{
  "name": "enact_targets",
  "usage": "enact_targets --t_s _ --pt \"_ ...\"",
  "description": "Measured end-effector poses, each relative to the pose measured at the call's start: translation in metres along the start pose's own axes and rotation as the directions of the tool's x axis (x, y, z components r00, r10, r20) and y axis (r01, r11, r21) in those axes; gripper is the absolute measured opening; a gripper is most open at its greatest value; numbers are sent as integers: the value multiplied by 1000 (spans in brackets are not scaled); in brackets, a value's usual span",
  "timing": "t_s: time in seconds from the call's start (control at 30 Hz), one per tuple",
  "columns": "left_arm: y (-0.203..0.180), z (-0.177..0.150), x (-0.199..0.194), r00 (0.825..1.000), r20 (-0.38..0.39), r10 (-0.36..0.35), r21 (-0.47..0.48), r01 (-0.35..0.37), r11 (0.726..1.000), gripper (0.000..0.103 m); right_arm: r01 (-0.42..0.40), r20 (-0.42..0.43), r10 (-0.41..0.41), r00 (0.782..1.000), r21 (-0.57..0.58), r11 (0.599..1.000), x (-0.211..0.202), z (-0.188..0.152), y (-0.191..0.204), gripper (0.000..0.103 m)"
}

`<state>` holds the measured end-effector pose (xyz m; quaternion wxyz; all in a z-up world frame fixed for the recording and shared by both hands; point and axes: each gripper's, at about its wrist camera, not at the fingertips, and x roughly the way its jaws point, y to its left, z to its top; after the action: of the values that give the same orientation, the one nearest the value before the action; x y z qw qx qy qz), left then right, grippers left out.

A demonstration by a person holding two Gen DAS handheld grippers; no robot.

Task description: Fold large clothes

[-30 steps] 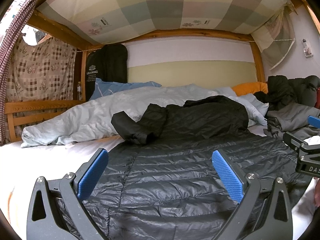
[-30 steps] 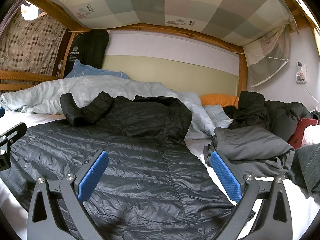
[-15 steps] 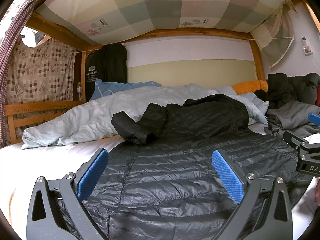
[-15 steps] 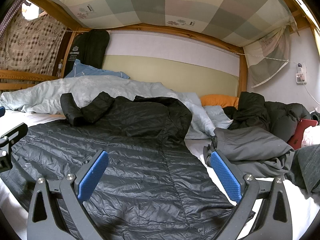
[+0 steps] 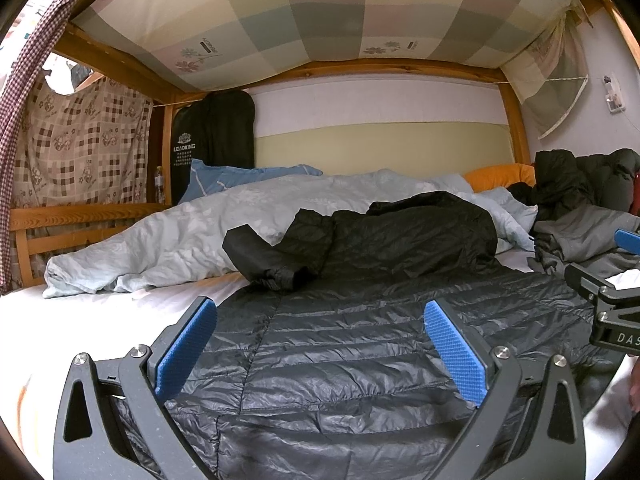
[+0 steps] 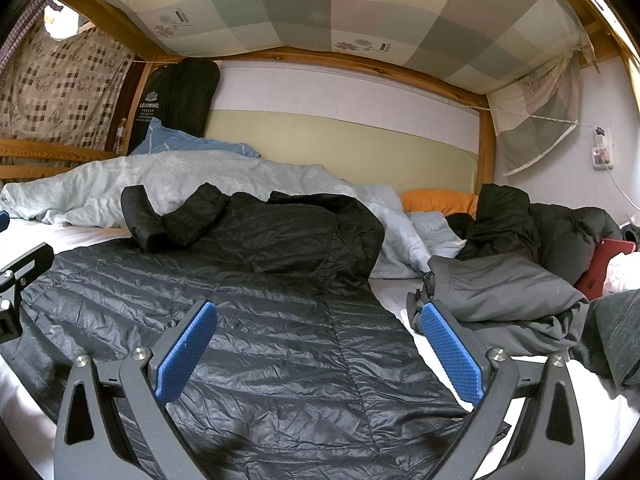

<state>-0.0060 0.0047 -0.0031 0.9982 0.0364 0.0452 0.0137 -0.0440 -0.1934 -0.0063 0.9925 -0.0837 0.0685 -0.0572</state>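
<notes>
A long black quilted down jacket (image 5: pixel 360 344) lies flat on the white bed, hem towards me, also in the right wrist view (image 6: pixel 260 320). One sleeve (image 5: pixel 276 252) is folded across its upper part. My left gripper (image 5: pixel 320 344) is open and empty, just above the jacket's left lower part. My right gripper (image 6: pixel 316 344) is open and empty above the jacket's right lower part. The right gripper's body shows at the right edge of the left wrist view (image 5: pixel 608 300).
A crumpled light blue duvet (image 5: pixel 192 232) lies behind the jacket. A pile of grey and black clothes (image 6: pixel 508 280) lies to the right, with a red tablet (image 6: pixel 604 268). A wooden bed rail (image 5: pixel 60 224) stands at left. The upper bunk hangs low overhead.
Both grippers have barely drifted; the jacket has not moved and both stay open.
</notes>
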Motion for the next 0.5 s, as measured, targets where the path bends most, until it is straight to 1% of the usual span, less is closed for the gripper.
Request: enact_targets --t_s 0.1,0.5 --pt "1 1 -4 1000 14 8 -14 -8 1000 103 -1 -1 1 1000 0 1000 0 0 0 103" --pt "3 4 -4 1000 10 5 -22 -5 1000 103 -3 2 3 1000 -2 1000 1 -1 2 103"
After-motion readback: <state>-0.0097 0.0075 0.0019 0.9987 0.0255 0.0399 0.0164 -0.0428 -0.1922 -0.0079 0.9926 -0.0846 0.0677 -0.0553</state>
